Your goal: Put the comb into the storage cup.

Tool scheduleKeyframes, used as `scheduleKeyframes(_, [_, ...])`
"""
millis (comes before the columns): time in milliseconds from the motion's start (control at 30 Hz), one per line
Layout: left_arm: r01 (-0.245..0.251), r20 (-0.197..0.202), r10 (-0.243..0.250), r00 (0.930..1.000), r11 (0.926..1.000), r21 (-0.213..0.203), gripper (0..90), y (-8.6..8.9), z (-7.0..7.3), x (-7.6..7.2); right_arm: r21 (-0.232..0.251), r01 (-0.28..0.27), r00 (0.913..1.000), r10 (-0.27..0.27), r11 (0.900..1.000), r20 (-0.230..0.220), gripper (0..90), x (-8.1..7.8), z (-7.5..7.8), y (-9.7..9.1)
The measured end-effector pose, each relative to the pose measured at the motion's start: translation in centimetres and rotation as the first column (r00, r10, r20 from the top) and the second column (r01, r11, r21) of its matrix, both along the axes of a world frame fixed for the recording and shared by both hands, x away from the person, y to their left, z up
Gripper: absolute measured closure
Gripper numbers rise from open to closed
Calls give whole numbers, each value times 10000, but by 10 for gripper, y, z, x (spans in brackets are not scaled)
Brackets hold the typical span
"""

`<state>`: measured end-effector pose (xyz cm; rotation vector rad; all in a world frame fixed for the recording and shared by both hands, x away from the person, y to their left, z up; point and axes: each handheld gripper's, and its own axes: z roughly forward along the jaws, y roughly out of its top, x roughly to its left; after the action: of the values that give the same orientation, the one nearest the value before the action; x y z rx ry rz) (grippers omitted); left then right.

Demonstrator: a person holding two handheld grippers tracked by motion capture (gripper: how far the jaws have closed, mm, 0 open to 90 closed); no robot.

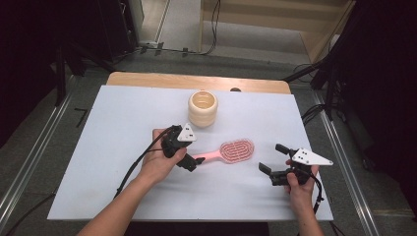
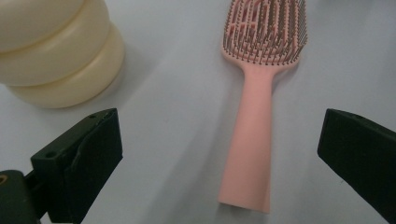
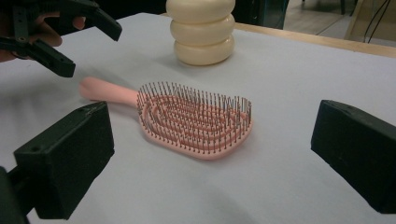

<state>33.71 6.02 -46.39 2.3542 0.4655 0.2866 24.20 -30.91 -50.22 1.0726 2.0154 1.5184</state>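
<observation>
The pink hairbrush (image 1: 227, 152) lay flat, bristles up, near the middle of the white table cover (image 1: 98, 162). Its long axis ran roughly left to right across the table, with the handle end toward the person's left and the bristled head toward the right.

The left gripper (image 1: 189, 163) was positioned at the handle end. In the left gripper view, the handle (image 2: 252, 154) lay between the 2 black jaws, which stood wide apart and clear of it on both sides; nothing was gripped. The handle axis ran along the gripper's line of sight, so the jaws were set to close across the handle's width.

The right gripper (image 1: 271, 158) was held just beyond the brush head, apart from it. In the right gripper view, its 2 jaws were likewise spread, with the brush head (image 3: 196, 122) ahead of them and untouched.

The left gripper was judged the nearer of the 2 and already aligned with the handle. The coming move therefore depended on a short lowering and a closing of the jaws across the handle, with no reorientation.

A cream ribbed cup (image 1: 202, 108) stood upright behind the hairbrush, well clear of the handle and of both grippers.
</observation>
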Motion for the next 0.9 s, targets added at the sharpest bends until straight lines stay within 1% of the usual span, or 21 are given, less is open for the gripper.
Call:
scheduleKeyframes(67, [109, -164, -106, 9998, 9997, 228, 2, -4, -1, 2, -10, -6, 10000, 6, 10000, -13, 0, 0, 0, 0])
scheduleKeyframes(100, [172, -223, -163, 9996, 9990, 411, 2, -5, -1, 4, -21, -10, 10000, 10, 10000, -12, 0, 0, 0, 0])
scheduleKeyframes(200, [350, -409, -324, 9986, 9972, 662, 3, -11, -3, 6, -21, -7, 10000, 7, 10000, -10, 0, 0, 0, 0])
scheduleKeyframes(300, [534, -509, -484, 9975, 9933, 1028, 3, -17, -5, 7, -29, 8, 10000, -8, 10000, -34, 0, 0, 0, 0])
scheduleKeyframes(500, [842, -987, -706, 9926, 9865, 1402, 4, -29, -12, 9, -89, -7, 10000, 6, 10000, -73, 0, 0, -1, 1])
scheduleKeyframes(533, [857, -967, -712, 9928, 9841, 1556, 26, -30, -12, 10, -87, -12, 10000, 12, 10000, -73, 0, 0, -1, 1])
scheduleKeyframes(567, [711, -994, -558, 9935, 9849, 1578, 51, -32, -14, 10, -79, -16, 10000, 15, 10000, -57, 0, 1, -1, 1])
scheduleKeyframes(600, [640, -1029, -479, 9935, 9852, 1589, 58, -34, -15, 10, -98, -22, 10000, 22, 9999, -61, 0, 1, -1, 1])
scheduleKeyframes(667, [686, -1226, -488, 9913, 9842, 1634, 58, -37, -17, 12, -93, -42, 9999, 41, 9999, -96, 0, 1, -1, 1])
scheduleKeyframes(767, [609, -1356, -391, 9900, 9852, 1605, 65, -41, -18, 13, -122, -33, 9999, 32, 9999, -99, 0, 1, -1, 2])
scheduleKeyframes(833, [512, -1339, -289, 9906, 9848, 1659, 123, -43, -19, 13, -132, -36, 10000, 35, 9999, -94, 0, 1, -1, 2])
scheduleKeyframes(867, [537, -1383, -297, 9899, 9834, 1732, 143, -45, -19, 13, -131, -28, 10000, 27, 9999, -96, 0, 1, -1, 1])
scheduleKeyframes(900, [576, -1454, -317, 9889, 9824, 1779, 142, -46, -20, 14, -134, -29, 10000, 27, 9999, -95, 0, 1, -1, 1])
